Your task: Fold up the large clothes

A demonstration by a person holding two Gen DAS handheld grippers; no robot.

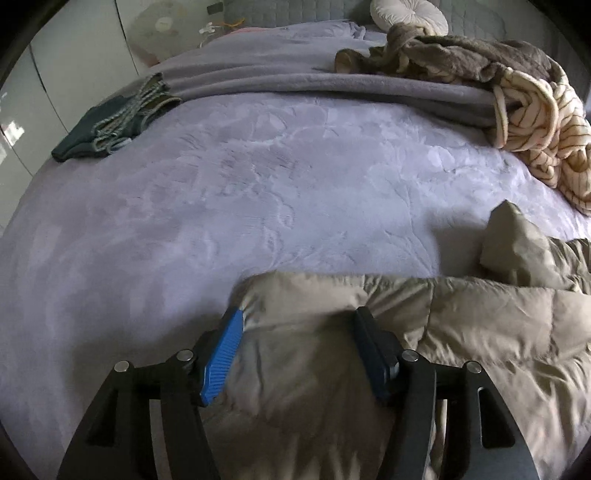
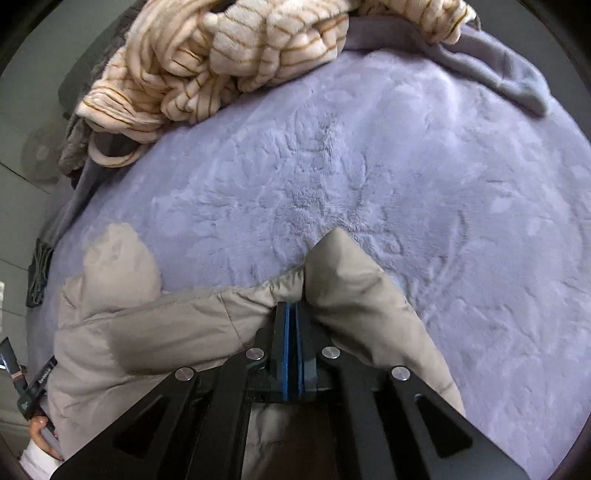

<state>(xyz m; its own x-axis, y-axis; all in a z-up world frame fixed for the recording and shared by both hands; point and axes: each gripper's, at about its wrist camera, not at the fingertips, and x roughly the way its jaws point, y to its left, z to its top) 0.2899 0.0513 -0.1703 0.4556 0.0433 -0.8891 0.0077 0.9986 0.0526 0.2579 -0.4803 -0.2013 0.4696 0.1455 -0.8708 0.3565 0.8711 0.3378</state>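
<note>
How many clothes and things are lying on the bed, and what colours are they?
Beige: 1, the puffy jacket
Cream with stripes: 1, the fuzzy garment
Brown: 1, the fluffy garment
Dark green: 1, the folded clothes
Grey: 1, the folded blanket
White: 1, the round cushion
Total: 6

A beige quilted puffer jacket (image 1: 369,332) lies on the near part of a bed, its padded panels puffed and creased, spreading from the near middle out to the right. One corner of it stands up in a soft peak on the right, a little farther in. In the right wrist view the same jacket (image 2: 166,321) bunches along the near edge, one rounded lobe at the left and a pointed fold at the middle.
</note>
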